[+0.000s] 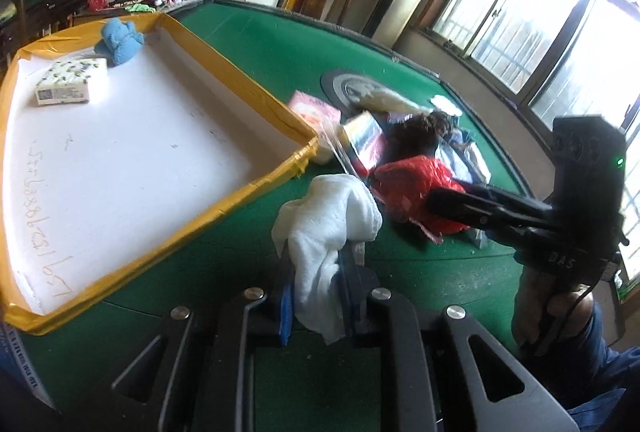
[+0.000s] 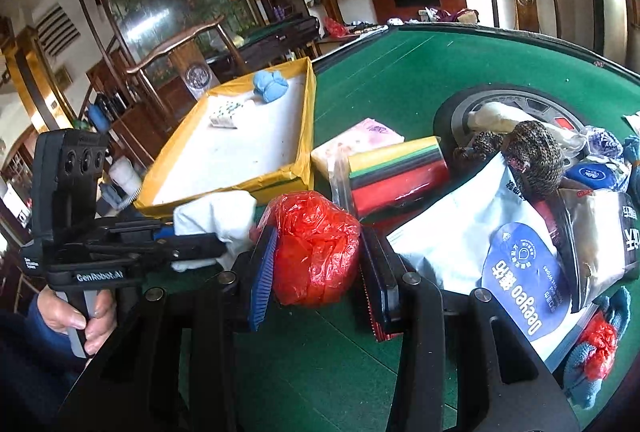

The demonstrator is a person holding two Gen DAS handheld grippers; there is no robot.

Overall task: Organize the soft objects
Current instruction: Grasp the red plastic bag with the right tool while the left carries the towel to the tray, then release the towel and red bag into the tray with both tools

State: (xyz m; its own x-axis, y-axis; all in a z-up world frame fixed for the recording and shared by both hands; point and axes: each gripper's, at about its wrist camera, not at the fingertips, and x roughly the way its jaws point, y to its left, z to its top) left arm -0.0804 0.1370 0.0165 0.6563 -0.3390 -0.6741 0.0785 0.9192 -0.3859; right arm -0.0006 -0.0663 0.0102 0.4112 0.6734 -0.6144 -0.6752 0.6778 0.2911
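My left gripper (image 1: 316, 258) is shut on a crumpled white cloth (image 1: 328, 216), which stands up from between its fingers just above the green table (image 1: 280, 48). To its right lies a red plastic bag (image 1: 416, 184), with the right gripper (image 1: 436, 198) at its near side. In the right wrist view that red plastic bag (image 2: 316, 244) bulges between the pads of my right gripper (image 2: 320, 256), which press on both its sides. The left gripper (image 2: 200, 252) with the white cloth (image 2: 216, 216) sits just left of it. A yellow-rimmed box (image 1: 240, 92) holds a blue cloth (image 1: 120, 40) and a tissue pack (image 1: 72, 84).
A heap lies right of the box: a pink tissue pack (image 2: 360, 140), a pack of coloured sheets (image 2: 400, 168), a brown knitted piece (image 2: 532, 160) and a white pouch (image 2: 460, 240). A person's hand (image 2: 72, 316) grips the left handle. Wooden chairs stand beyond the table.
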